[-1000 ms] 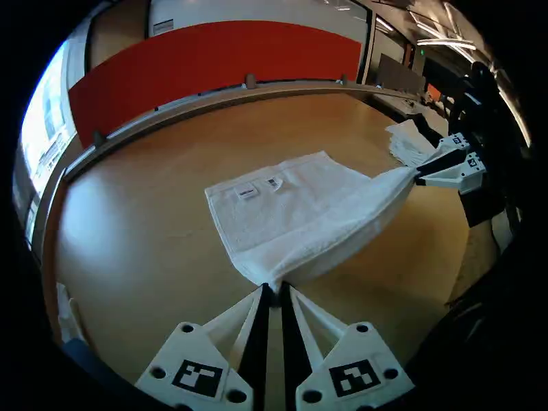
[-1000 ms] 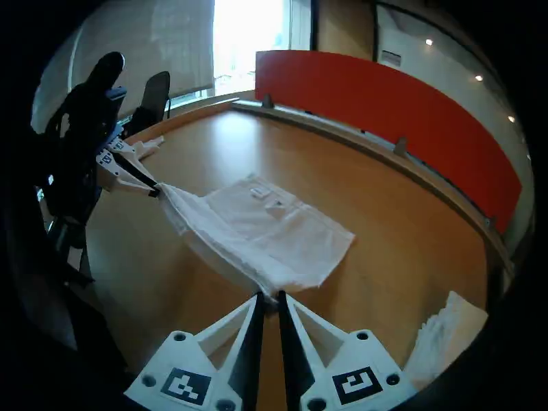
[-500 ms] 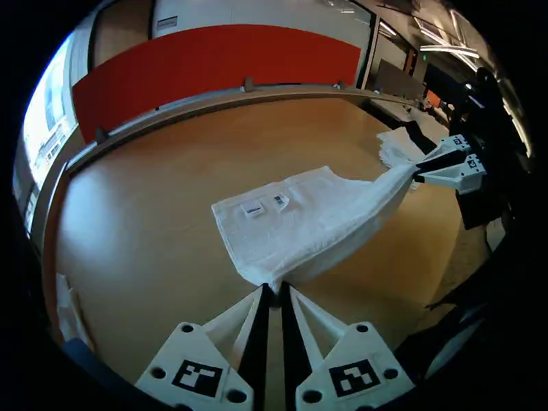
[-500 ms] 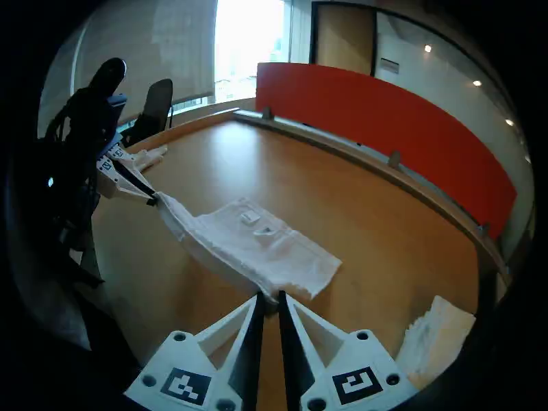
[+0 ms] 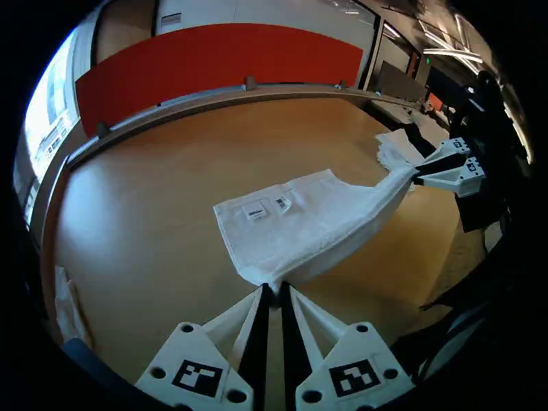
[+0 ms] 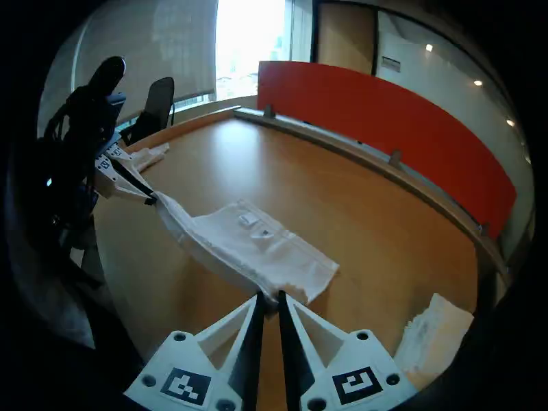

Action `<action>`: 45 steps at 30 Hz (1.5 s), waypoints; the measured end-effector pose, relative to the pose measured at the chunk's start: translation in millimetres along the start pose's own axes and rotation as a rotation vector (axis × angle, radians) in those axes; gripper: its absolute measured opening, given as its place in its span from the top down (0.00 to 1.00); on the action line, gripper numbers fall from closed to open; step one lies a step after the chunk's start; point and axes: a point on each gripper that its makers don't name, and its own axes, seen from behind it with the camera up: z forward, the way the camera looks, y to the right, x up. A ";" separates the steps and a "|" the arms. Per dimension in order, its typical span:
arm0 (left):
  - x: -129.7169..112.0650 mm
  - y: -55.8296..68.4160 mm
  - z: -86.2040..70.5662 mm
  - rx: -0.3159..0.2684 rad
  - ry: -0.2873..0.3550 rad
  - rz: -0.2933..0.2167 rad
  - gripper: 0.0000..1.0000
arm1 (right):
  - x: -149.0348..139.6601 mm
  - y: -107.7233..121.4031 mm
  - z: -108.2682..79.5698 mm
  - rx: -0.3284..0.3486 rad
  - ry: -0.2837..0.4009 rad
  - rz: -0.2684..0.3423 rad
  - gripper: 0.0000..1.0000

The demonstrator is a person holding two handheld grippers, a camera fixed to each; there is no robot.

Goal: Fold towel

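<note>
The left gripper (image 5: 274, 286) and right gripper (image 6: 269, 296) are each pinching a towel (image 5: 308, 219) corner in their fingers above the tabletop (image 5: 151, 205).

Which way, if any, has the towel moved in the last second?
Yes: the towel has slid nearer the camera, away from the red divider.

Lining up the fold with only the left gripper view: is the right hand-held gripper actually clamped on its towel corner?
Observer: Yes. In the right gripper view, the right hand-held gripper has both fingers closed on a corner of the towel.
Operator: And what's behind my left side?
Observer: A dark chair stands by a bright window, beyond the left hand-held gripper.
</note>
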 end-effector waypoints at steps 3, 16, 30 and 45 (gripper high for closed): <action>2.4 -1.5 3.2 0.003 -0.001 0.005 0.88 | -0.4 2.3 2.5 0.004 -0.004 0.001 0.85; 24.2 -17.0 36.9 0.029 -0.017 0.033 0.88 | -0.8 32.5 28.4 -0.015 -0.037 -0.005 0.85; 38.0 -41.1 81.0 0.057 -0.053 0.081 0.88 | -6.6 57.5 63.0 -0.023 -0.078 -0.007 0.85; 28.8 -53.3 113.2 0.067 -0.078 0.115 0.88 | -22.0 68.0 89.3 -0.022 -0.127 -0.006 0.85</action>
